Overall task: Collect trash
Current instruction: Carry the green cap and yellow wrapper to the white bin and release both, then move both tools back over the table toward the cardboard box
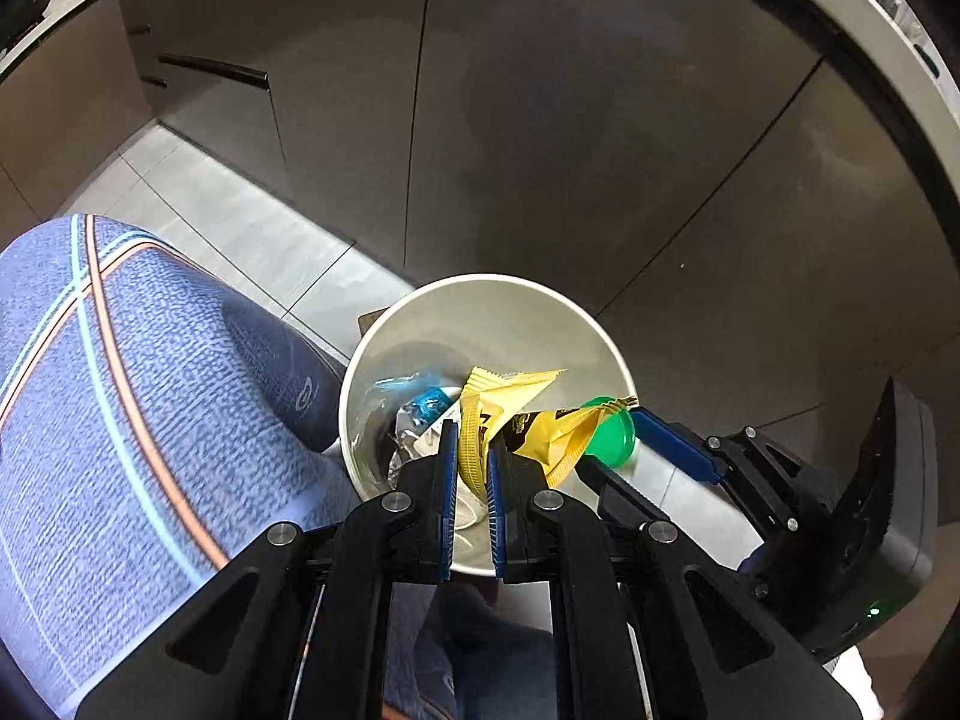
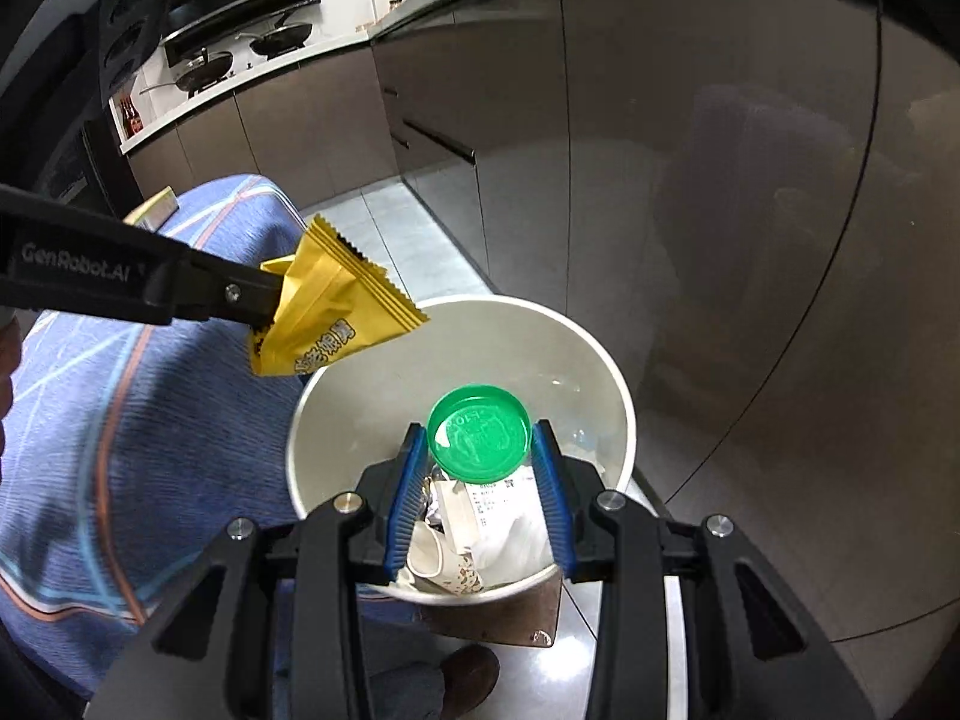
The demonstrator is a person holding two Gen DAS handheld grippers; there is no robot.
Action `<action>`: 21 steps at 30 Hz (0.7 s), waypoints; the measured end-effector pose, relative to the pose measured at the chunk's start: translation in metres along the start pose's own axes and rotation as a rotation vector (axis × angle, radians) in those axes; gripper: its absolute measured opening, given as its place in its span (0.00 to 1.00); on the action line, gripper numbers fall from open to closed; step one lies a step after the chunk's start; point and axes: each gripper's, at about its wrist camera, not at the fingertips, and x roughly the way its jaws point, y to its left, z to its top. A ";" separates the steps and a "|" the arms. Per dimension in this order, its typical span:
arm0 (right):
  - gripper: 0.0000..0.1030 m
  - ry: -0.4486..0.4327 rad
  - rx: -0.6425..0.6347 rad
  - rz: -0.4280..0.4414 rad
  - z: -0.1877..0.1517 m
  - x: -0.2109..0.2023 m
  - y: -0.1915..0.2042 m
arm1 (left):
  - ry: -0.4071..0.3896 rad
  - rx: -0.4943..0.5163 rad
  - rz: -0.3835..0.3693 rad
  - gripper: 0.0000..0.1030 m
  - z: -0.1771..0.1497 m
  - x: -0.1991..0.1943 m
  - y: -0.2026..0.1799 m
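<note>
Trash, left wrist view: yellow wrapper [image 1: 480, 420] sits pinched between my left gripper [image 1: 469, 468] pads, jaws pressed nearly together on it, over the white bin [image 1: 384, 348].
Bin contents, left wrist view: clear plastic with a blue cap [image 1: 429, 405] and crumpled foil lie at the bottom; I cannot tell how full it is from here.
Other tool, left wrist view: right gripper [image 1: 612, 441] comes in from the right edge, clamping the green lid [image 1: 612, 435] just inside the far rim.
Doing it well, left side: I judge the wrapper is light and may flutter, so I want it well inside the rim before I let the pads part.
Trash, right wrist view: the lid [image 2: 479, 441] is held edge to edge between the right gripper [image 2: 480, 450] pads, jaws part-spread around it, directly above the bin [image 2: 540, 330] opening.
Wrapper, right wrist view: the yellow wrapper [image 2: 327, 312] hangs at the left rim, partly outside it, held by the left gripper [image 2: 270, 306].
Doing it well, right side: a plain release should land the lid on the paper scraps [image 2: 492, 516] below.
Surface: bin stands on pale floor tiles [image 2: 414, 222], beside a blue checked cloth [image 2: 120, 420].
Room: kitchen, grey-brown cabinets [image 2: 660, 150] behind, pans [image 2: 282, 36] on a hob at upper left.
</note>
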 end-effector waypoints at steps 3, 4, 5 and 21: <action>0.36 0.020 -0.018 0.005 0.000 0.014 -0.001 | 0.015 0.006 0.017 0.09 0.003 0.010 0.000; 0.36 0.026 -0.029 0.005 -0.001 0.018 -0.001 | 0.020 0.006 0.021 0.09 0.004 0.015 0.001; 0.37 0.032 -0.041 0.006 -0.001 0.021 0.000 | 0.023 0.004 0.023 0.11 0.005 0.017 0.001; 0.97 0.007 -0.141 -0.014 -0.010 0.011 0.013 | -0.149 -0.053 0.098 0.92 0.013 -0.006 0.011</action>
